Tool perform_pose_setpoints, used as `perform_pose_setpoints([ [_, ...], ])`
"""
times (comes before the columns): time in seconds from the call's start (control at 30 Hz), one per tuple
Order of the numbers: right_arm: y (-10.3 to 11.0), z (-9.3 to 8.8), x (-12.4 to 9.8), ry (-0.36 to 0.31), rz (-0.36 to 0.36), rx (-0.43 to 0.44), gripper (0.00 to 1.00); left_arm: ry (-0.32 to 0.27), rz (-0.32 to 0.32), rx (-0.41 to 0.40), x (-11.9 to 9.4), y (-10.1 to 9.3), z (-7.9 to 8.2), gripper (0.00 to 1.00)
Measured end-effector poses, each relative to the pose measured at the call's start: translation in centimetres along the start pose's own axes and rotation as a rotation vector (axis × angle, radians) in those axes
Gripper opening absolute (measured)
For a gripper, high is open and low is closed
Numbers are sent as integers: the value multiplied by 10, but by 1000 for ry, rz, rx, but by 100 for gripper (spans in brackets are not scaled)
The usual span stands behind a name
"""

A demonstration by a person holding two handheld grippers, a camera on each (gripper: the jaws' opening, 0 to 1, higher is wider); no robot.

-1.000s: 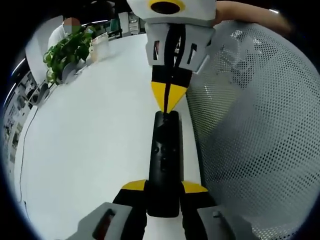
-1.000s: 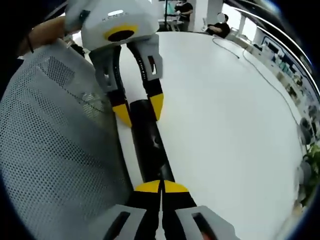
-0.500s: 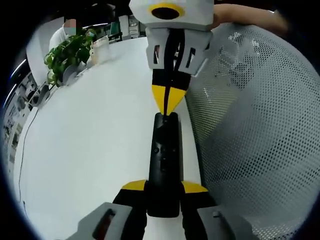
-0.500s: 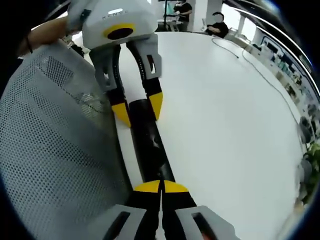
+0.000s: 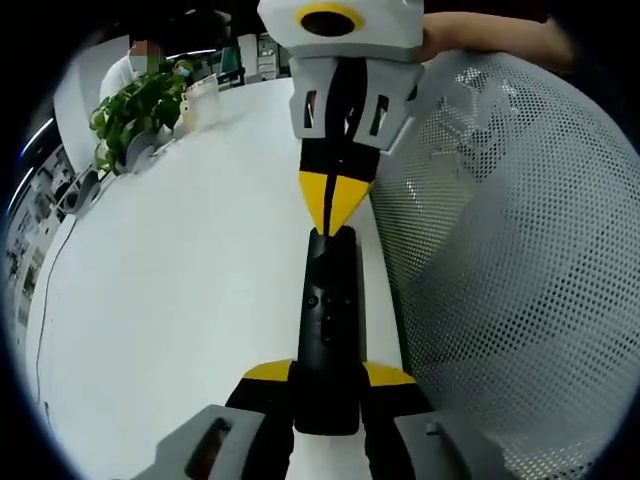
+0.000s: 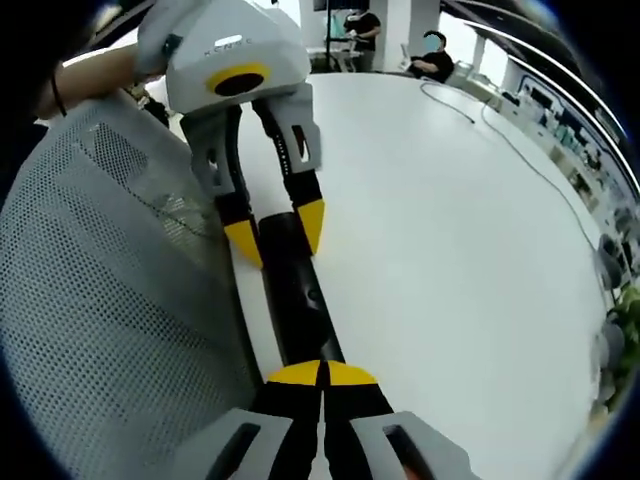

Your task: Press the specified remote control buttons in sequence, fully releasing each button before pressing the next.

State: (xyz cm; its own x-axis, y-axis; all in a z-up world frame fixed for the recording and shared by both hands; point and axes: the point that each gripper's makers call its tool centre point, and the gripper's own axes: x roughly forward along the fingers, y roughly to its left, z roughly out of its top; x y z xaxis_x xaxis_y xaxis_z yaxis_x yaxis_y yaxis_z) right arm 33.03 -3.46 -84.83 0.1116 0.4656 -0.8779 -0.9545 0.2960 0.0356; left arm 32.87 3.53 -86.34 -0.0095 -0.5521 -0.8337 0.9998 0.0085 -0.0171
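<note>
In the left gripper view, a black remote (image 5: 328,320) runs up the middle of the frame over the white bench (image 5: 170,300). Its near end sits between the yellow-tipped fingers of the left gripper (image 5: 328,375), which clamp it from both sides at the bottom centre. Small buttons show on its top face near the middle. From the top centre the right gripper (image 5: 332,210) reaches down, its fingers pressed together into one yellow point that touches the remote's far end. A white mesh chair back (image 5: 510,270) covers the right half, and a leafy plant (image 5: 135,105) stands at the upper left. In the right gripper view, the right gripper (image 6: 322,374) sits at the bottom centre with its tips meeting on the remote (image 6: 292,300), which slants up to the left gripper (image 6: 274,232) gripping its other end; the mesh (image 6: 110,290) lies at the left, the bench (image 6: 470,260) at the right.
</note>
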Motion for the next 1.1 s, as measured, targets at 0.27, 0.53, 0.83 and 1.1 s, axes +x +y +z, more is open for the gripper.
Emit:
perform_pose_setpoints([
  [0.27, 5, -1, 4, 16, 15, -24, 0, -1, -3, 1, 0, 0, 0, 25],
  [0.53, 3, -1, 6, 2, 8, -25, 0, -3, -5, 4, 0, 0, 0, 25],
  [0.83, 10, 11, 7, -17, 15, -92, 0, -5, -4, 1, 0, 0, 0, 25],
  [1.1, 7, 7, 10, 1, 6, -119, 0, -6, -7, 2, 0, 0, 1, 25],
])
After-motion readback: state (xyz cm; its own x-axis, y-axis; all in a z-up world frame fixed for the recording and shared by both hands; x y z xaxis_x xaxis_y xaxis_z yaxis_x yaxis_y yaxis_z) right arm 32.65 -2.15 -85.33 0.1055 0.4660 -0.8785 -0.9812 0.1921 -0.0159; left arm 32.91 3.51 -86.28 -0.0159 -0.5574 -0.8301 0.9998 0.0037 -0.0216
